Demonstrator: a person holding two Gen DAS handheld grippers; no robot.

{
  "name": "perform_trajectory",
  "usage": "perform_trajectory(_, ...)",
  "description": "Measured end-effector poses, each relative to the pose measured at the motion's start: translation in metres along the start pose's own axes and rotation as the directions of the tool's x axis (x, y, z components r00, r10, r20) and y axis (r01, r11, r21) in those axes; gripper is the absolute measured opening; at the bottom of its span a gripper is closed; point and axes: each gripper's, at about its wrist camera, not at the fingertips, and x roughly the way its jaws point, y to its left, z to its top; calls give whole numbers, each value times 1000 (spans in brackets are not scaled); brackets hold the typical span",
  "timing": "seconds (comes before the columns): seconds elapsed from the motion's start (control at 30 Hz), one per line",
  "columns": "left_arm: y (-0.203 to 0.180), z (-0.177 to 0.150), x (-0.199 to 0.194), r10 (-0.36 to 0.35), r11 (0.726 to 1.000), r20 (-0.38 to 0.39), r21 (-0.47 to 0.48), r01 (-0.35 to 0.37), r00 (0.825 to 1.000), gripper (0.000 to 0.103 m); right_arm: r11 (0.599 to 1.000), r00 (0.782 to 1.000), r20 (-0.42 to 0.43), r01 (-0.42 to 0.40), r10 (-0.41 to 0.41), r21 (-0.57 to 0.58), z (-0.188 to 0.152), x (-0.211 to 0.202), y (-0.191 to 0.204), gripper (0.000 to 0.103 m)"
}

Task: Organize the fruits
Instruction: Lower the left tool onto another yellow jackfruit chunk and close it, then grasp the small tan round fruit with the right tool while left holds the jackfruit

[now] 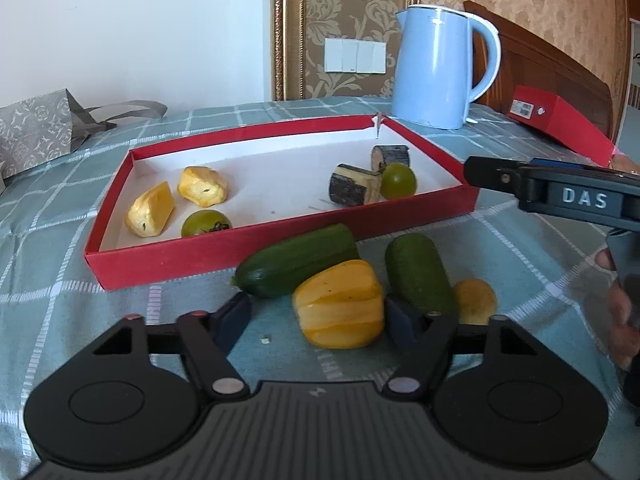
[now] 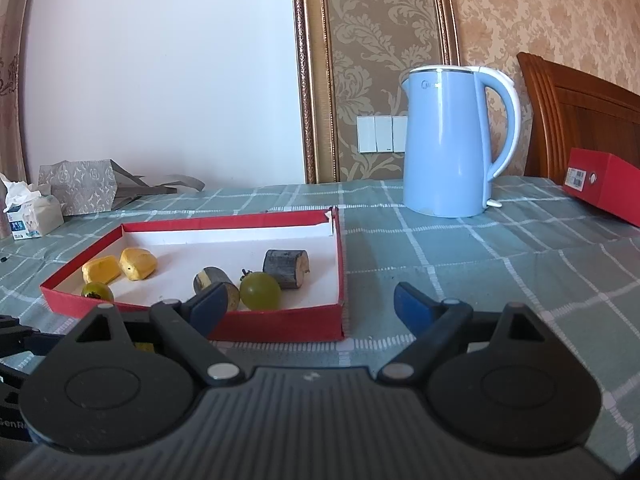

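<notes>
A red tray (image 1: 280, 246) (image 2: 280, 322) with a white floor holds two yellow fruit pieces (image 1: 202, 186), two green tomatoes (image 1: 398, 180), and two dark sugarcane chunks (image 1: 354, 188). In front of it on the cloth lie two cucumbers (image 1: 296, 266) (image 1: 418, 272), a yellow fruit chunk (image 1: 340, 304) and a small yellow fruit (image 1: 476, 300). My left gripper (image 1: 316, 320) is open, its fingers either side of the yellow chunk, right finger close to it. My right gripper (image 2: 308, 306) is open and empty by the tray's near right corner; it also shows in the left wrist view (image 1: 560, 196).
A blue kettle (image 1: 436, 66) (image 2: 452, 140) stands behind the tray. A red box (image 1: 560, 124) (image 2: 604, 184) lies at the far right. A grey gift bag (image 1: 36, 128) (image 2: 80, 186) and a tissue pack (image 2: 32, 214) sit at the far left. Checked cloth covers the table.
</notes>
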Motion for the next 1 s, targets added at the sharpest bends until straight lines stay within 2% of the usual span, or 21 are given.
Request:
perform_trajectory(0.03, -2, 0, -1, -3, 1000, 3, 7, 3, 1000, 60, 1000, 1000, 1, -1, 1, 0, 0, 0, 0, 89)
perform_trajectory(0.07, -4, 0, -1, -17, 1000, 7, 9, 17, 1000, 49, 1000, 1000, 1, -2, 2, 1, 0, 0, 0, 89)
perform_trajectory(0.1, -5, 0, -2, -26, 1000, 10, 16, 26, 1000, 47, 1000, 1000, 0, -1, 1, 1, 0, 0, 0, 89)
perform_trajectory(0.5, 3, -4, -12, -42, 999, 40, -16, 42, 998, 47, 1000, 1000, -22, -14, 14, -2, 0, 0, 1, 89)
perform_trajectory(0.6, 6, -9, -21, -23, 1000, 55, -10, 24, 998, 47, 998, 997, -38, -63, 63, 2, 1, -6, 0, 89)
perform_trajectory(0.7, 17, -14, -27, -5, 999, 44, -34, 6, 999, 47, 985, 980, -112, -169, 165, -34, -1, -14, -1, 89)
perform_trajectory(0.83, 33, -18, -30, 6, 996, 31, -87, -3, 999, 47, 972, 974, -148, -191, 171, -137, -12, -27, 8, 88)
perform_trajectory(1.0, 47, -21, -33, 39, 992, 36, -119, -35, 999, 47, 952, 959, -198, -242, 205, -187, -20, -26, 24, 82)
